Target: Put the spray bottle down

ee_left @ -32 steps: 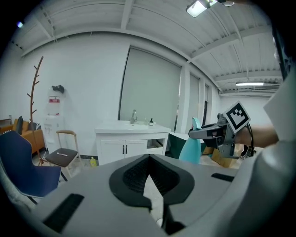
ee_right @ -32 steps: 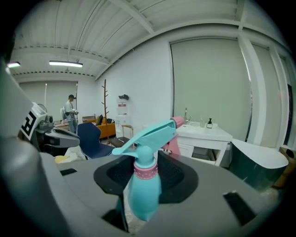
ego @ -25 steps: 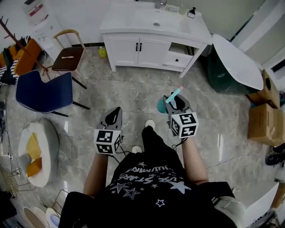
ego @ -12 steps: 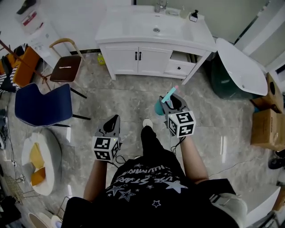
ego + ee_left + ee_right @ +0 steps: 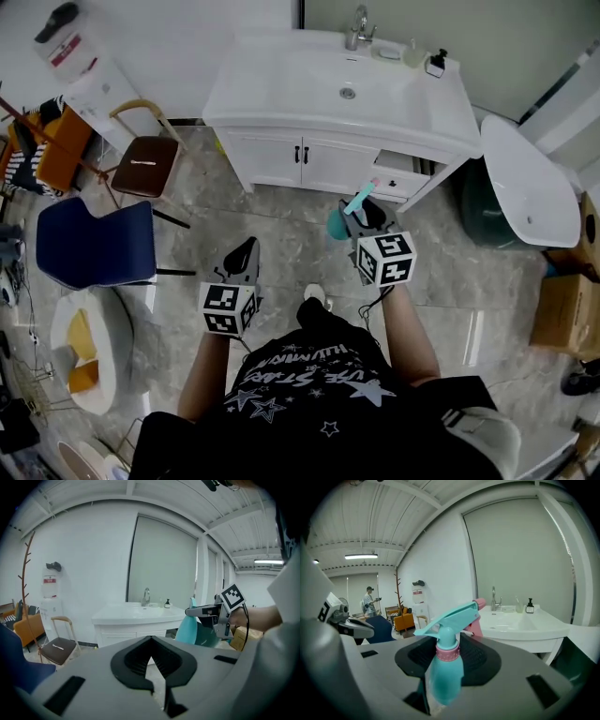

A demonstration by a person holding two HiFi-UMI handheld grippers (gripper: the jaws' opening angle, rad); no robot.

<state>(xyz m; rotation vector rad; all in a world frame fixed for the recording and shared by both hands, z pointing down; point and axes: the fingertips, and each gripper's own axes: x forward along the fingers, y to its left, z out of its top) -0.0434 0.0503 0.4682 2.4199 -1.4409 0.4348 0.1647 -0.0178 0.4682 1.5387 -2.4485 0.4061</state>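
Note:
A teal spray bottle [image 5: 338, 224] with a pink collar and pink nozzle tip stands upright between the jaws of my right gripper [image 5: 360, 216], which is shut on its body. In the right gripper view the bottle [image 5: 445, 667] fills the centre, its trigger head pointing toward the white vanity [image 5: 520, 626]. My left gripper [image 5: 244, 253] is held lower and to the left with nothing in it; its jaws [image 5: 151, 667] are shut. Both grippers hang over the grey marble floor, short of the vanity [image 5: 272, 84].
The vanity has a sink, a faucet [image 5: 356, 23], a soap bottle [image 5: 436, 62] and a half-open drawer [image 5: 398, 184]. A blue chair [image 5: 94, 244] and a brown chair [image 5: 145, 150] stand at the left. A white round tabletop [image 5: 525, 187] and a cardboard box [image 5: 567, 309] are at the right.
Both grippers and the person have moved forward toward the vanity, which now sits closer in the head view. The right gripper still holds the bottle.

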